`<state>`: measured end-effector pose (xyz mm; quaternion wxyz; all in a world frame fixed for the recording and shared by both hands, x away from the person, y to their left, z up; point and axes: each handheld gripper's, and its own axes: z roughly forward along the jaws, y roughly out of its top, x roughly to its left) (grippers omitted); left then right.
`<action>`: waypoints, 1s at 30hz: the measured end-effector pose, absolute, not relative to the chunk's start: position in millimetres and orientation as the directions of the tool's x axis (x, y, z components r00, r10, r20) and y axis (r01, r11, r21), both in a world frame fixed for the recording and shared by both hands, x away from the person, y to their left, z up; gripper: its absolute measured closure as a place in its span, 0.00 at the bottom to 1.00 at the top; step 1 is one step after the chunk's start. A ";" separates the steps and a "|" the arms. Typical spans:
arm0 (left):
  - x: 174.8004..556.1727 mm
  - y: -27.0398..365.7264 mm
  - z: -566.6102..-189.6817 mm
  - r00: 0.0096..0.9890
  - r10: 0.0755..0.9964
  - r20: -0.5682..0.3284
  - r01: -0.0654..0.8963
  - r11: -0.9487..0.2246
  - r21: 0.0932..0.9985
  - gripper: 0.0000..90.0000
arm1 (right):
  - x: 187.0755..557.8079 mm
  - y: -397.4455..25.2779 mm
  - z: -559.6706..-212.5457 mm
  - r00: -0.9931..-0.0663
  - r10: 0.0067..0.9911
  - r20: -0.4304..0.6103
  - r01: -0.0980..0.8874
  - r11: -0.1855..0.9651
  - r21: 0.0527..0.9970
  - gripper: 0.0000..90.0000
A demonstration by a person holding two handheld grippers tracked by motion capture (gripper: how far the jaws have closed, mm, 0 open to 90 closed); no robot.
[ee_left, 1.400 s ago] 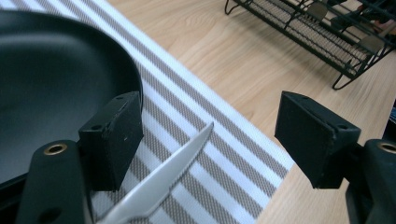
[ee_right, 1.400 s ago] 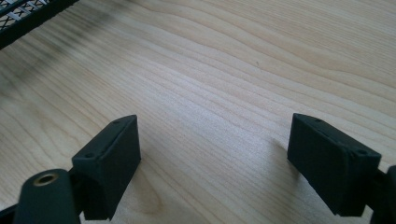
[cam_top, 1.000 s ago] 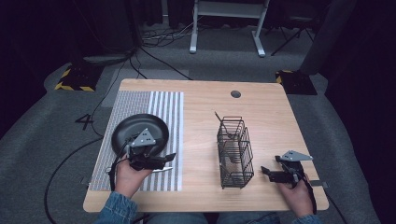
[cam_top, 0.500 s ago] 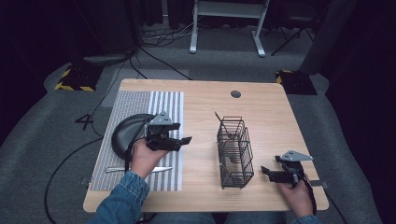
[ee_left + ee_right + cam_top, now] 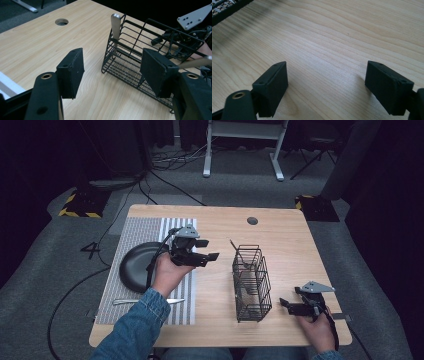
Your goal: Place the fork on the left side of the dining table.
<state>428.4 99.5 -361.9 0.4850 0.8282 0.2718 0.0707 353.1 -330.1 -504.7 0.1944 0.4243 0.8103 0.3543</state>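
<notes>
Left tongs [image 5: 202,256]: released, jaws spread with nothing between them, raised over the bench [image 5: 295,245] at the inner edge of the striped mat [image 5: 135,230] and aimed toward 3 o'clock at the wire basket [image 5: 251,285]. Basket: stands mid-bench, long axis running 12 to 6 o'clock, a metal utensil handle [image 5: 115,23] upright in its far corner; the left tongs look better lined up on that handle. Right tongs [image 5: 286,304]: released, low over bare wood at the basket's 4 o'clock; dark pan [image 5: 132,267] and knife [image 5: 125,301] lie on the mat behind the left hand
</notes>
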 end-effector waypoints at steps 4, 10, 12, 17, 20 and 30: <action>435.1 88.8 -360.2 0.841 0.517 -0.160 0.390 -0.374 0.841 0.42 | 352.9 -329.9 -504.8 -0.563 0.826 -0.014 0.550 0.387 0.740 0.21; 444.1 72.9 -359.7 0.836 0.511 -0.200 0.420 -0.362 0.832 0.48 | 352.3 -329.8 -504.7 -0.561 0.828 -0.012 0.552 0.385 0.740 0.21; 445.9 68.3 -361.3 0.836 0.511 -0.199 0.422 -0.370 0.828 0.50 | 352.1 -329.9 -504.7 -0.561 0.828 -0.012 0.552 0.385 0.740 0.21; 451.3 58.7 -367.0 0.831 0.512 -0.217 0.442 -0.371 0.817 0.55 | 351.9 -330.1 -504.7 -0.561 0.828 -0.014 0.551 0.386 0.740 0.22; 454.1 54.8 -368.5 0.826 0.520 -0.216 0.445 -0.368 0.817 0.59 | 351.8 -330.2 -504.7 -0.561 0.828 -0.014 0.551 0.386 0.740 0.22; 458.5 46.2 -370.0 0.815 0.541 -0.209 0.447 -0.357 0.820 0.74 | 351.5 -330.2 -504.6 -0.561 0.828 -0.013 0.551 0.385 0.741 0.22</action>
